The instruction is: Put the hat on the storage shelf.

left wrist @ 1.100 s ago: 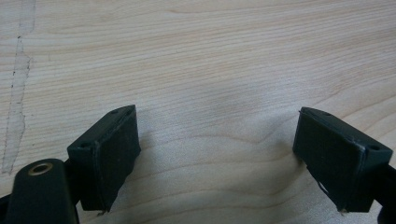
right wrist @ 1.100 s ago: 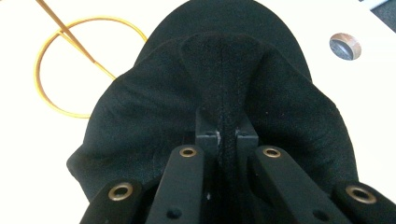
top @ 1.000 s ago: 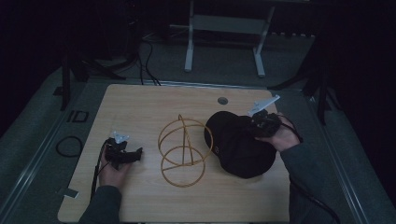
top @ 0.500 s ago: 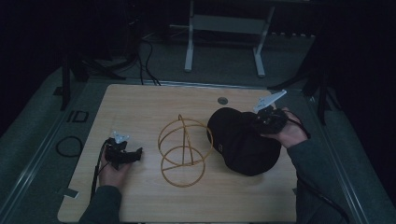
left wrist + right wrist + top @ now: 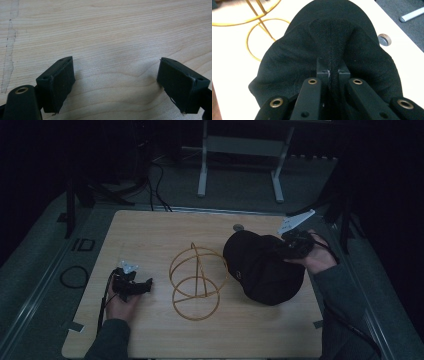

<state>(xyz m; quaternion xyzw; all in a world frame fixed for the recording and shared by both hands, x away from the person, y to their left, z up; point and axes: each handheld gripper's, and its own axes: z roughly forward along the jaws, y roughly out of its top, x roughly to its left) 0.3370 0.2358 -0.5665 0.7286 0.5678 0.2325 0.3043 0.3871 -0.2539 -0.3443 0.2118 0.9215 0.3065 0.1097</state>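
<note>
Right gripper [image 5: 333, 71]: its fingers [image 5: 322, 67] are closed on a raised fold of black fabric at the near edge of the cap [image 5: 332, 40]; the fold is pinched between them and stands up in a ridge that runs away along the crown. In the high view the same gripper [image 5: 291, 246] sits at the cap's [image 5: 260, 267] right-hand side, held by the person's right hand [image 5: 315, 257], with its grey plate pointing up and outward.

The cap lies on the right part of the counter [image 5: 150, 235], its lower edge resting on the wood. A gold wire stand [image 5: 196, 280] made of hoops is just beside it to the left, near the middle of the counter; whether the two touch cannot be told. A small round disc [image 5: 238, 227] lies on the counter beyond the cap.

Left gripper [image 5: 117, 80]: fingers [image 5: 61, 80] wide apart, nothing between them, bare wood beneath. In the high view it [image 5: 131, 286] rests low on the counter's left part, well apart from the stand.
</note>
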